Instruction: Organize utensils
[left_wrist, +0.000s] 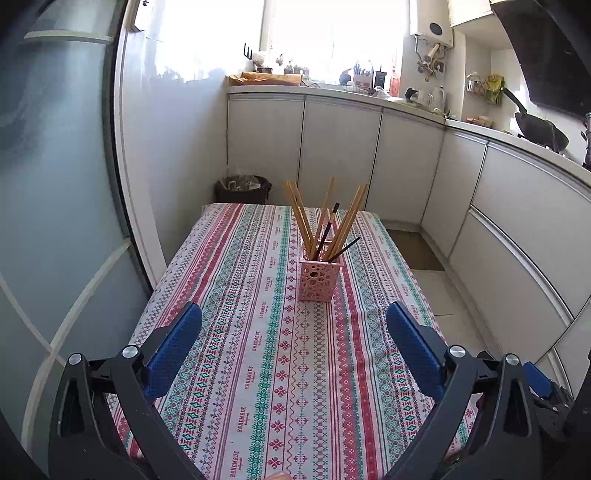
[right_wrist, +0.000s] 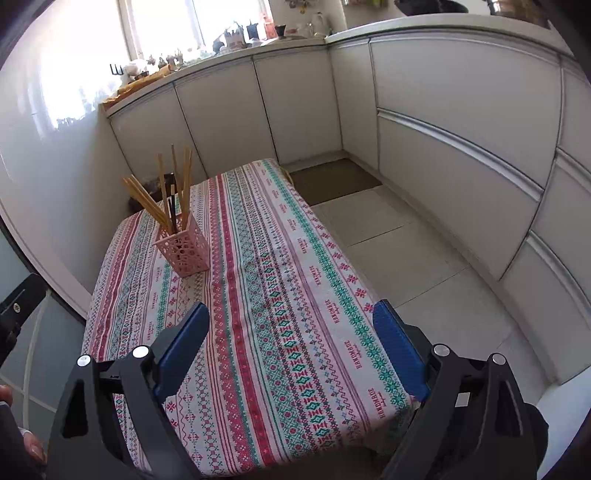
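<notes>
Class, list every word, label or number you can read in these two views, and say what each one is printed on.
"HANDMADE": repeated in red along the pale stripes of the patterned tablecloth; a smaller line under each is too small to read.
Packets and bottles on the kitchen counter: labels too blurred to read.
Pink utensil holder, chopsticks, left gripper and right gripper: no text seen.

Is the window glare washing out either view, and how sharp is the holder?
Left wrist: window blown out white, holder and chopsticks sharp, cabinets bowed by the fisheye. Right wrist: glare on the wall, holder clear but smaller.
</notes>
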